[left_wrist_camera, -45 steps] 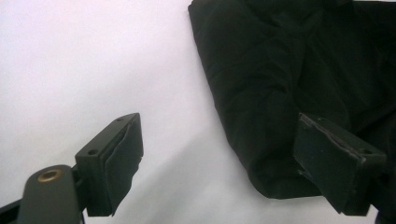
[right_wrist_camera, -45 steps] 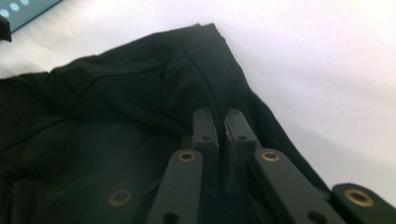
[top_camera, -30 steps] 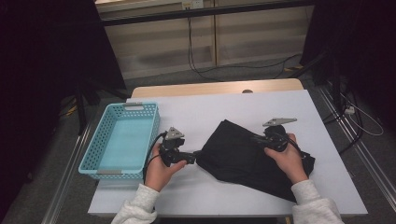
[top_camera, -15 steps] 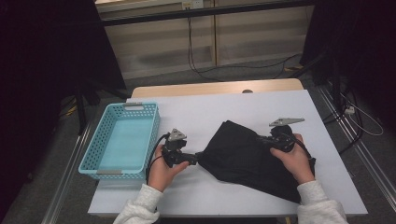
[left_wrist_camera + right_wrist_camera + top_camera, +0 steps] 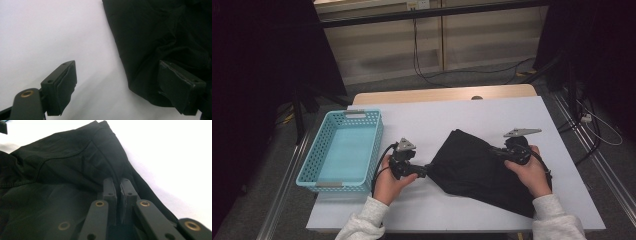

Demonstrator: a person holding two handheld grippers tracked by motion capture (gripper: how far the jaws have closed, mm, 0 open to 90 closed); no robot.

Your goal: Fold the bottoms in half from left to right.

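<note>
1. Nearest us, our left tool [image 5: 424,171] sits at the left corner of the black garment [image 5: 477,170]. Its jaws are spread wide: in the left gripper view one jaw is over bare tabletop [image 5: 50,32] and the other lies against the cloth's edge [image 5: 155,50], with nothing pinched between them.

2. Our right tool [image 5: 495,150] is at the garment's right side, and the right gripper view shows its jaws clenched on a raised fold of the black fabric [image 5: 75,165].

3. What has changed over the last second: the right hand [image 5: 529,172] has drawn outward to the right, and the cloth has spread with it, so it now lies flatter and wider across the tabletop. The left tool has hardly shifted from its corner.

4. We judge that this is a spreading or straightening step before a fold. With one side pulled taut and the other merely touched, the left tool probably needs to close on its corner next, or the cloth will slide instead of stretching.

5. The garment lies on the middle of the white tabletop [image 5: 432,125], reaching toward the near right edge.

6. Farther left, the light blue basket [image 5: 319,150] stands apart from the garment, and it looks empty.

7. Beyond the tabletop's far edge, cables [image 5: 422,70] trail across the floor.
</note>
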